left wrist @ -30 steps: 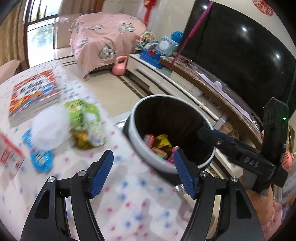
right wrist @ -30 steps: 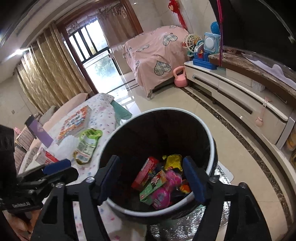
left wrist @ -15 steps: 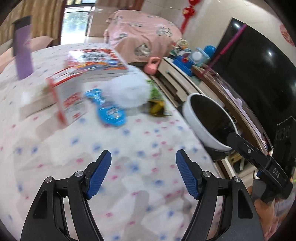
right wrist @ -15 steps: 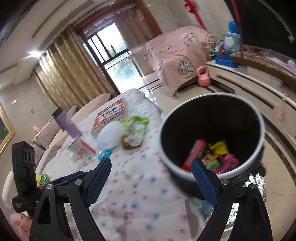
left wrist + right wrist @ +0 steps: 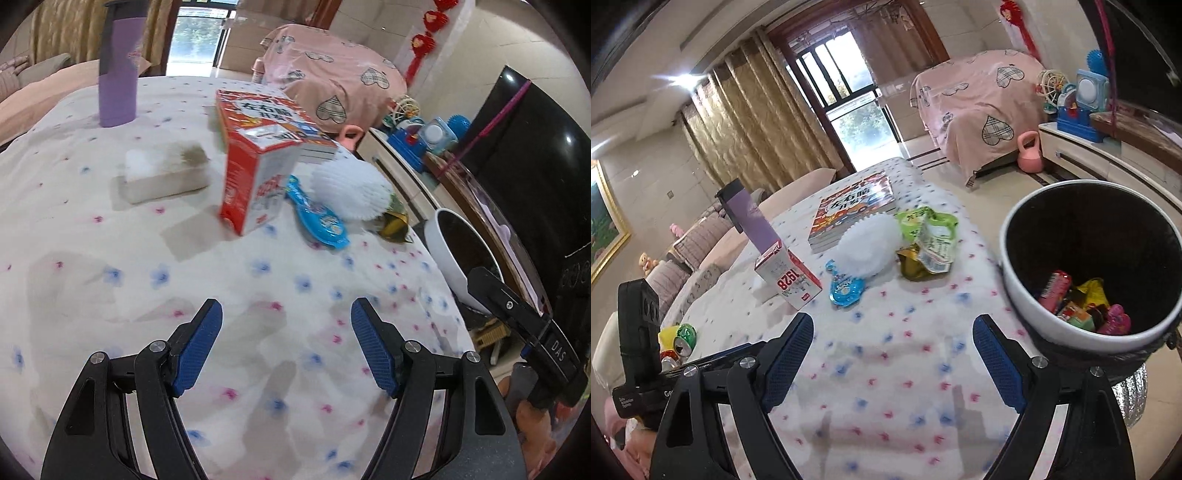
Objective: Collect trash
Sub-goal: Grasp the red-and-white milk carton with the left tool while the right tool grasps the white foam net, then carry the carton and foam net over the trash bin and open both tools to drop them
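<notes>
Both grippers have swung away from the trash bin since 1 s ago, when each hung at its mouth; now both hover above the flowered tablecloth (image 5: pixel 110 229), pointing at the clutter on it. Left gripper (image 5: pixel 286 345) has its 2 blue-padded fingers spread wide apart with nothing between them. Right gripper (image 5: pixel 893 360) is likewise wide apart and empty.

On the cloth ahead stands a red-and-white carton (image 5: pixel 255 184), tilted in the left view, and a blue blister wrapper (image 5: pixel 319 218) lies just beside it. A white foam fruit net (image 5: pixel 868 243) sits touching the wrapper's far end, and past it lies a green snack pouch (image 5: pixel 929 230) over a crumpled gold wrapper (image 5: pixel 916 266). Behind them is a stack of picture books (image 5: pixel 855 212). A purple tumbler (image 5: pixel 118 64) stands upright at the far side, with a tissue pack (image 5: pixel 166 175) nearer the carton.

Beside the table edge stands the trash bin (image 5: pixel 1027 299), white-rimmed and lined in black, with several bright wrappers (image 5: pixel 1082 299) at its bottom. In the right view, crushed cans (image 5: pixel 679 338) lie near the table's left edge, close to the left gripper's body.
</notes>
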Available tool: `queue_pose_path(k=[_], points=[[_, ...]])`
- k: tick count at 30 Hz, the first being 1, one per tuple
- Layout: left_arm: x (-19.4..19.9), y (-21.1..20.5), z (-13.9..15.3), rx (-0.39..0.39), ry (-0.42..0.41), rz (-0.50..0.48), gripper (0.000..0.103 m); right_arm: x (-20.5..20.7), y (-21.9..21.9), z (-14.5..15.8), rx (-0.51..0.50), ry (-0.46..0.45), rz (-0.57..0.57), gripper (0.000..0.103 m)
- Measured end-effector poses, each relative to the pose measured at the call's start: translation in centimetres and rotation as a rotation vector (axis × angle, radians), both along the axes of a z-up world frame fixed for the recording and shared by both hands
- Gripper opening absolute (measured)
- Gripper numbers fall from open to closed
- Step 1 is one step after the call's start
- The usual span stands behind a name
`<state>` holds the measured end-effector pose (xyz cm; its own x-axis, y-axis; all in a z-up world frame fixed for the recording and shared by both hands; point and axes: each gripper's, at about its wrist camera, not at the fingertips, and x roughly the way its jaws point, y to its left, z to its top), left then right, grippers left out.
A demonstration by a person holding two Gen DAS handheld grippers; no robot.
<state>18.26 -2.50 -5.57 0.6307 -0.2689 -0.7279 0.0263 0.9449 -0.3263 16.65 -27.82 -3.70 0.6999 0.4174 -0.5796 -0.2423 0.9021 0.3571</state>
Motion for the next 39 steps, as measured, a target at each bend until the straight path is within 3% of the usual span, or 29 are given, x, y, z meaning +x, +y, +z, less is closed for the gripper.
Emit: queue_pose_path(k=[17,20,26,29,30,31,33,34,39], points=[[5.5,2.0,1.1,0.048,-0.029,0.034,0.078,5.4,3.5,1.3,-0.044,-0.001,0.065,0.085],[7.1,2.6,1.1,0.051,-0.028,0.041,0.079,7.1,4.0,1.6,-0.078,-0.017,0.051,0.077],[9.3,2.7,0.3,0.057,-0.021,0.026,0.078,10.9,5.6,-0.1,-0.116,0.042,0.089,0.060],[9.5,2.6,-0.1,0.067,-0.024,0.025,0.078,11.9,6.0,-1.3,-0.129,0.062,0.093,0.046],[9.5,2.6,-0.2,0.072,-0.031,0.025,0.074,12.2,6.2,-1.7,-0.131,0.071,0.097,0.041],[9.3,2.5,-0.2,0.080,-0.038,0.025,0.056,12.3,6.2,-1.8,-0.127,0.076,0.101,0.034],[9.4,2.3,-0.3,0.090,-0.029,0.005,0.034,12.4,6.5,-2.1,-0.131,0.078,0.108,0.023],[9.3,2.2,-0.3,0.096,-0.032,0.002,0.034,12.2,6.5,-2.1,-0.129,0.074,0.113,0.018],[7.7,1.8,0.7,0.097,-0.062,-0.013,0.033,10.6,6.1,-1.0,-0.095,0.035,0.123,0.015]])
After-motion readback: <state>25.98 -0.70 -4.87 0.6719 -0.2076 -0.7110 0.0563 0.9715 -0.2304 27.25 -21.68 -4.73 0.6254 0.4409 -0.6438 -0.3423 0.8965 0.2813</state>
